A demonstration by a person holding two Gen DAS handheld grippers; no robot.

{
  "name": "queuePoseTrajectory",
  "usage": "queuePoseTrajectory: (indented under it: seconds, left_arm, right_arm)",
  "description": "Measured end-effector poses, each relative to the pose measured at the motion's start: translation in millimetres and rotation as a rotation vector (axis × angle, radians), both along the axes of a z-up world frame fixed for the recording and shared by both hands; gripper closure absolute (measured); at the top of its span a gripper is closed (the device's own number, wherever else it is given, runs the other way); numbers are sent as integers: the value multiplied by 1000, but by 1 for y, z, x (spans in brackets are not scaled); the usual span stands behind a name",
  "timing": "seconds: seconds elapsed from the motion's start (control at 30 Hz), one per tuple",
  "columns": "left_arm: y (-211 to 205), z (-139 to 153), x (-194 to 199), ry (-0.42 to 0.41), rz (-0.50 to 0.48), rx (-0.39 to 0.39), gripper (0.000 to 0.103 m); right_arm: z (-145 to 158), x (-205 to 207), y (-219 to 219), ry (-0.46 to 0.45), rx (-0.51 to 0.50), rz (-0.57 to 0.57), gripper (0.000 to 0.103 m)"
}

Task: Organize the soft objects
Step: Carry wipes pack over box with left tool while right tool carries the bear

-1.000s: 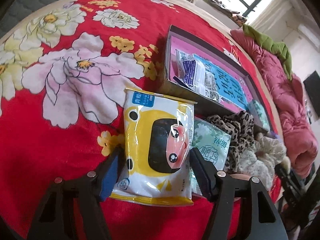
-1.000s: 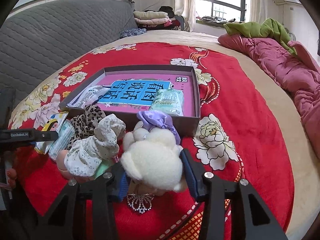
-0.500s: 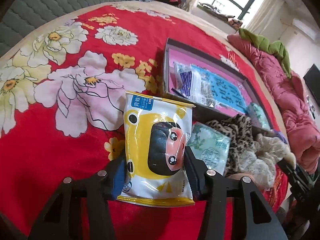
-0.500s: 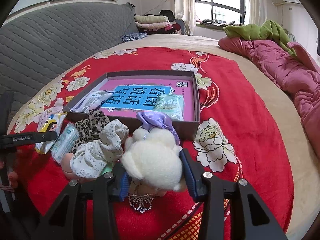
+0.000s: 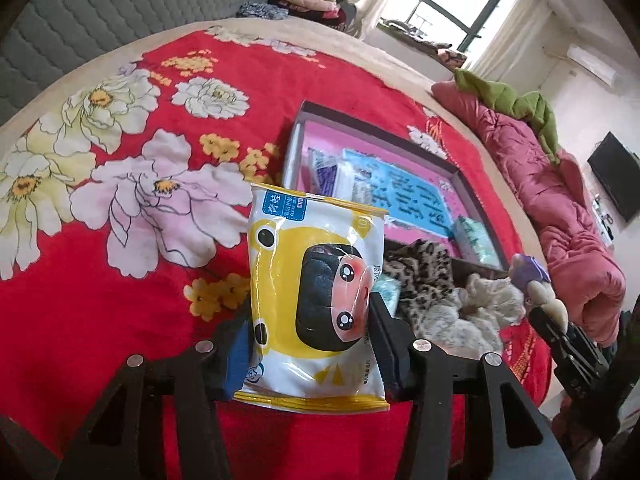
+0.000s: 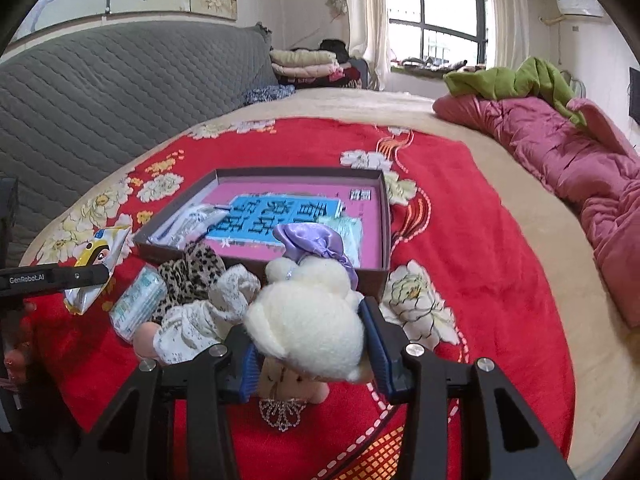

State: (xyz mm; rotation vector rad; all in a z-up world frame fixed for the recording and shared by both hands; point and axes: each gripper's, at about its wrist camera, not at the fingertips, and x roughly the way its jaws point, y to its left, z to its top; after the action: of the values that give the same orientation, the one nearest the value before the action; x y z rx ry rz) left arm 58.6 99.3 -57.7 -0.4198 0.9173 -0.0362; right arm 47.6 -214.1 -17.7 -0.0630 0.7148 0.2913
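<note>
Two grippers are each holding one soft thing above the red bed cover (image 5: pixel 100 320). The left gripper (image 5: pixel 310 344) jaws are pressing on the yellow wipes packet (image 5: pixel 316 300). The right gripper (image 6: pixel 310 354) jaws are squeezing the white plush toy (image 6: pixel 308 320), near the open box (image 6: pixel 386 216).

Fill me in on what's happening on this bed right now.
A person is sorting soft things with two handheld grippers. The left gripper is clamped on a yellow wet-wipes pack; the right gripper is clamped on a cream plush toy. Just beyond lies a shallow box already holding a few packets, with a leopard-print cloth and a green tissue pack loose on the red floral blanket.
</note>
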Motion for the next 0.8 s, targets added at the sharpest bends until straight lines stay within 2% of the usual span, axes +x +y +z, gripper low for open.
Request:
queuePoseTrajectory:
  seconds: [0.33,0.8]
  left_arm:
    - [-19,31,-4,-66,-26,-1,49]
    - [-56,56,24,-100,-65,8,49]
  right_arm:
    - [10,-2,0,-58,10,13,58]
    - [19,6,-8,-102,75,12,58]
